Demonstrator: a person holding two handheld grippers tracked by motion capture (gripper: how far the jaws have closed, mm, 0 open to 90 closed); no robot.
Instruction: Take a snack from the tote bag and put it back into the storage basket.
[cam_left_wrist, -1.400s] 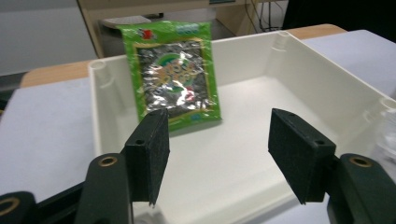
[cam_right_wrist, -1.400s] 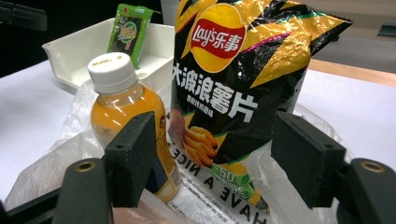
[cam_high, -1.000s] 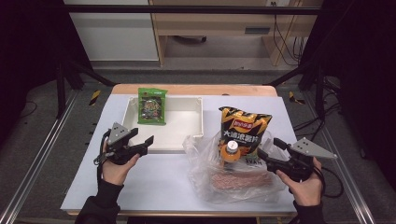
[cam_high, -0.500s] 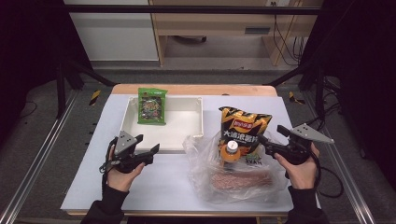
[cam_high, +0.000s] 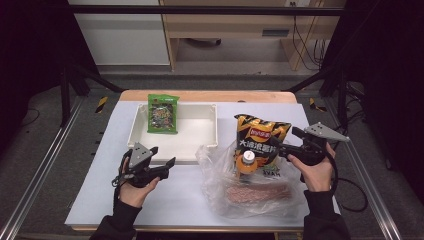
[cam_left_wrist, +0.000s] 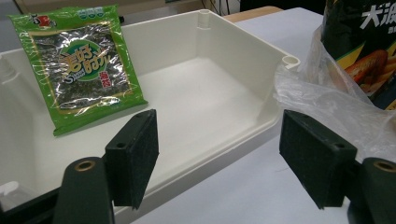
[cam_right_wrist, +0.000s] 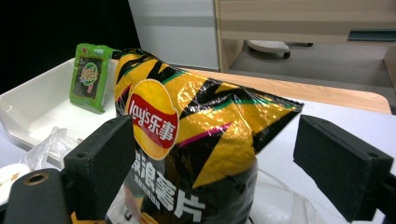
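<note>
**Both tongs slack, chip bag lined up on my right**

My left gripper (cam_high: 165, 163) sits low over the white table (cam_high: 180, 200), just short of the near rim of the white tray (cam_high: 210, 131), jaws spread wide with nothing between them. I keep it there because the tray looks like the place things go into, so it waits near the drop point. In the tray's far left corner the green seaweed packet (cam_high: 162, 113) leans up against the wall, already out of the way.

Moving right, the clear plastic bag (cam_high: 220, 190) lies slumped on the table, mouth toward the tray, with a bottle (cam_high: 247, 160) standing in it and a reddish flat pack (cam_high: 257, 192) lying under the film. The yellow-and-black chip bag (cam_high: 260, 137) stands upright from the bag.

My right gripper (cam_high: 280, 150) points level at that chip bag from the right; its jaws have just been opening and now stand released, the pads either side of the bag's upper part without pressing it, by my reading to take it by the top seam.

The high view gives the layout. The left gripper view shows the tray's corner socket and the packet's silver face; the right gripper view shows the chip bag's logo square between my pads.
</note>
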